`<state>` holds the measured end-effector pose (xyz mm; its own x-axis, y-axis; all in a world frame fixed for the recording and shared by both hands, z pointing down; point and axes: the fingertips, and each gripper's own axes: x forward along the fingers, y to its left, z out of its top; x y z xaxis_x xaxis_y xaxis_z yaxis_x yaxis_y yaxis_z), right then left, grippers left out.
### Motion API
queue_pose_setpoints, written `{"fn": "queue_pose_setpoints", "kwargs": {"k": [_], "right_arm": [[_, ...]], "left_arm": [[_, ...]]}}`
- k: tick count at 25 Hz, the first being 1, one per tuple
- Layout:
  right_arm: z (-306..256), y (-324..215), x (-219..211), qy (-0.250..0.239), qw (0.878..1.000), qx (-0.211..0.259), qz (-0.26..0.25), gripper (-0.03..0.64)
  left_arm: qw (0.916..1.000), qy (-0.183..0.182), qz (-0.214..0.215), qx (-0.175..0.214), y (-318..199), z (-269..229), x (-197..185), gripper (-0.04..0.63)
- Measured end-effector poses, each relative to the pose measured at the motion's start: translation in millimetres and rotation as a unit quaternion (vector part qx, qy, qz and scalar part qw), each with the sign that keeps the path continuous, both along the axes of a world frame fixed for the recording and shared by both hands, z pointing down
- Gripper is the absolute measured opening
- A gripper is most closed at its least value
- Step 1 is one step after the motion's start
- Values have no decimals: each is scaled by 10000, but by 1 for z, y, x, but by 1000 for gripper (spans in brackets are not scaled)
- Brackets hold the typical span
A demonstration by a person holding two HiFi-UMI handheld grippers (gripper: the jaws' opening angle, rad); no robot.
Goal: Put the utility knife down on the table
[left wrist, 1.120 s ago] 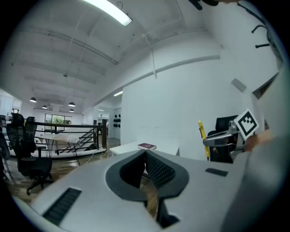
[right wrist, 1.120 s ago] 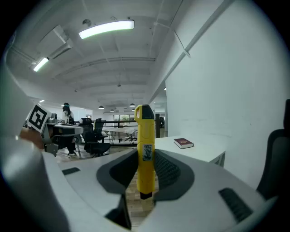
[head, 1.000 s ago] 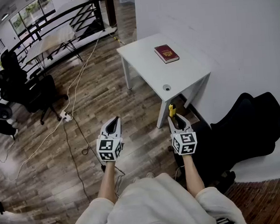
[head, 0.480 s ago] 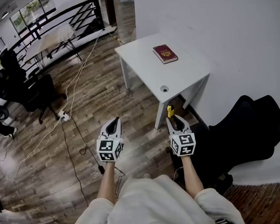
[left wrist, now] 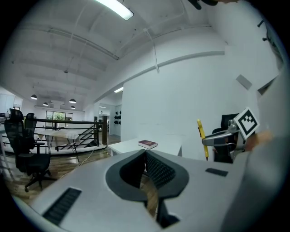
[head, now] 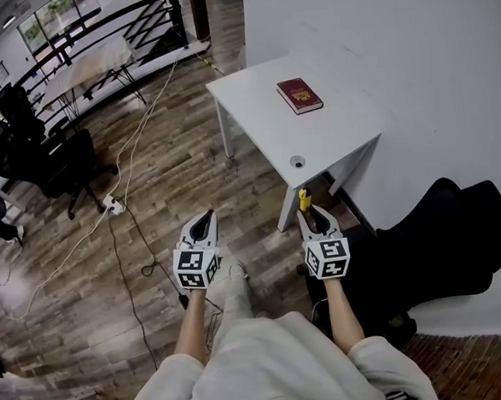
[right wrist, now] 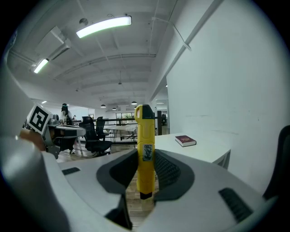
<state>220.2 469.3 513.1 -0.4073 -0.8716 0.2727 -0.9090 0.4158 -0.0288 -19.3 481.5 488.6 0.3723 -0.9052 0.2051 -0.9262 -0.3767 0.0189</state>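
Compared with a second earlier, a pale shoe (head: 232, 283) now shows under the left gripper (head: 206, 218), mid-step, and the white table (head: 252, 96) sits slightly lower in the head view, so the person seems to be walking toward it while both grippers ride in front at about the same spot. The right gripper (head: 309, 209) is clenched on the utility knife (right wrist: 145, 131). Its yellow body stands upright between the ribbed pads, dark tip uppermost, lower end poking out below the jaws. The knife is in the air, short of the table's near corner and well apart from its top. The left gripper's jaws are pressed together with nothing between them. I judge the step in hand to be the carry to the table, with the putting-down itself not yet begun. The next move calls for closing the gap and bringing the right gripper over bare tabletop. It should keep clear of the red book (head: 300, 96) near the far side and the round cable hole (head: 296, 161) near the front edge. Then it should lower and tip the knife until it lies along the surface before the jaws let go. By count: one knife, two grippers, one table within reach, one book, one cable hole, and one black chair (head: 446, 241) just beside the table.
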Motion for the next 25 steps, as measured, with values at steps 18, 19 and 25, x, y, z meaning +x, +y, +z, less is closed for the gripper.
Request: {"fn": "queue_pose_setpoints", "kwargs": {"k": [18,19,25], "right_arm": [[8,-165,-44,46,9999,-92,38,110],[7,-177,-46,47,9999,-87,41,110],[3,-245,-63,93,9999,-85,82,110]], "left_arm": [[9999,68,120,-44,-171,9,-41,8],[9999,69,126,-38,-183,8,-43,8],[9998,90,192,-54,-253,6,-59,8]]}}
